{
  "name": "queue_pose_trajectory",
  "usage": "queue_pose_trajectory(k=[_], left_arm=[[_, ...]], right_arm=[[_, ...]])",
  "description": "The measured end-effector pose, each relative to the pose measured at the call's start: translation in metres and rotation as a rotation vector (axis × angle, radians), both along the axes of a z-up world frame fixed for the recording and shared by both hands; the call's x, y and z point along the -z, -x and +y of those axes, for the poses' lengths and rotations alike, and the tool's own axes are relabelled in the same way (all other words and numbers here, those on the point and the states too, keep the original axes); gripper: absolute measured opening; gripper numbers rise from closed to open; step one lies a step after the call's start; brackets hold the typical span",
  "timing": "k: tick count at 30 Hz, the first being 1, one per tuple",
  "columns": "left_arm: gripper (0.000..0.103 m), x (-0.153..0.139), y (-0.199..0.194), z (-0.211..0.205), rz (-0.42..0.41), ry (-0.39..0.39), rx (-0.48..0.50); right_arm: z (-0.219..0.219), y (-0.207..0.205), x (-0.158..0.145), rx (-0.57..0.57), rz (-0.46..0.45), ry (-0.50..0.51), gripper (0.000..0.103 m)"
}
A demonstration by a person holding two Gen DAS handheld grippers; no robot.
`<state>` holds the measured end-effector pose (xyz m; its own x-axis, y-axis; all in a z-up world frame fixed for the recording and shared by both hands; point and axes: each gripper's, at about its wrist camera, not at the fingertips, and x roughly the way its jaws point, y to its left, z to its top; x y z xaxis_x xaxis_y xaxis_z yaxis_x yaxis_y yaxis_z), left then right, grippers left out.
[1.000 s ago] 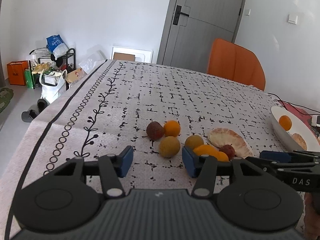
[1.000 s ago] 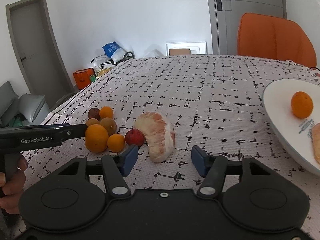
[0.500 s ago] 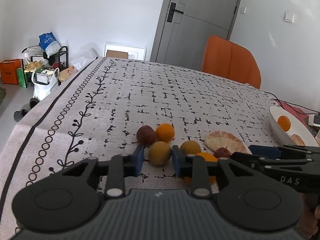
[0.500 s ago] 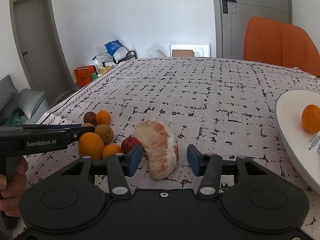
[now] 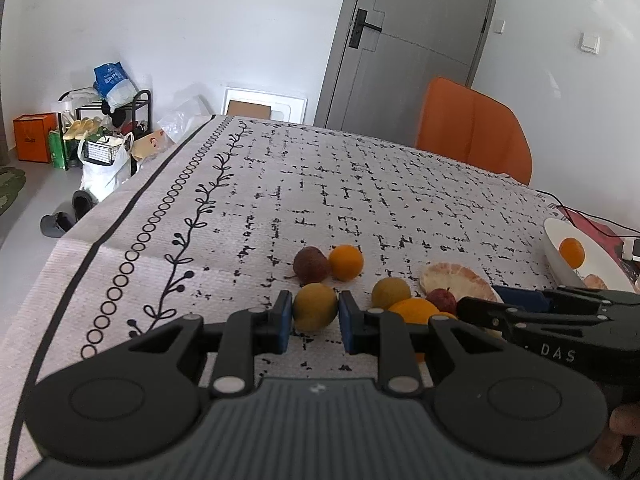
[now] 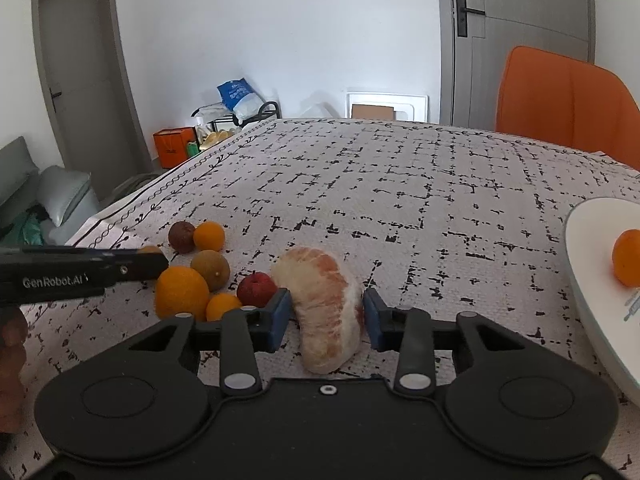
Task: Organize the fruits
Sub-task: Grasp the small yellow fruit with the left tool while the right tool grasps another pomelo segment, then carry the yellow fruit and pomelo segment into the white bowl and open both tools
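Observation:
A cluster of small fruits lies on the patterned tablecloth. My left gripper (image 5: 313,318) is shut on a yellow-brown round fruit (image 5: 315,311) that rests on the cloth. Beyond it sit a dark red fruit (image 5: 310,265) and a small orange (image 5: 346,262). My right gripper (image 6: 325,318) is shut on a peeled pomelo segment (image 6: 326,312) lying on the cloth. To its left are a large orange (image 6: 181,293), a small orange (image 6: 223,306), a red fruit (image 6: 256,289) and a brown fruit (image 6: 210,265). A white plate (image 6: 592,280) at the right holds an orange (image 6: 627,256).
An orange chair (image 6: 560,100) stands behind the table's far edge. The table's left edge (image 5: 72,240) drops to the floor, where bags and a shoe rack (image 5: 104,128) stand. A cable and a red item (image 5: 592,220) lie beyond the plate.
Both grippers moved forward and closed: the left one onto the yellow-brown fruit, the right one onto the pomelo segment.

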<state>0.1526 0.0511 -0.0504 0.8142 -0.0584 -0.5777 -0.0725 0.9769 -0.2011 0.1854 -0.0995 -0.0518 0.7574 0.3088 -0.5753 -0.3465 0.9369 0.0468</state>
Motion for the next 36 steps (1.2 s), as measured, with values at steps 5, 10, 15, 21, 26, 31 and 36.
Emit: queue_pose_trajectory(k=[5, 10, 15, 21, 26, 31, 36], left_arm=[[0.023, -0.008, 0.007, -0.004, -0.018, -0.004, 0.007], [0.023, -0.017, 0.014, -0.014, -0.046, -0.004, 0.032], [0.023, -0.021, 0.015, -0.029, -0.052, -0.018, 0.063], [0.023, -0.029, 0.017, -0.048, -0.073, -0.030, 0.090], [0.023, -0.032, 0.015, -0.063, -0.079, -0.038, 0.110], [0.023, -0.035, 0.013, -0.077, -0.089, -0.038, 0.130], [0.023, -0.037, 0.008, -0.093, -0.096, -0.042, 0.156]], right_arm=[[-0.007, 0.009, -0.004, 0.018, 0.008, -0.005, 0.036], [-0.021, 0.026, -0.009, 0.049, -0.007, -0.020, 0.035], [-0.037, 0.039, -0.015, 0.085, -0.023, -0.060, 0.035], [-0.055, 0.048, -0.020, 0.116, -0.042, -0.094, 0.035], [-0.070, 0.054, -0.028, 0.139, -0.065, -0.114, 0.035], [-0.086, 0.060, -0.035, 0.168, -0.094, -0.121, 0.035], [-0.102, 0.064, -0.039, 0.203, -0.113, -0.127, 0.036]])
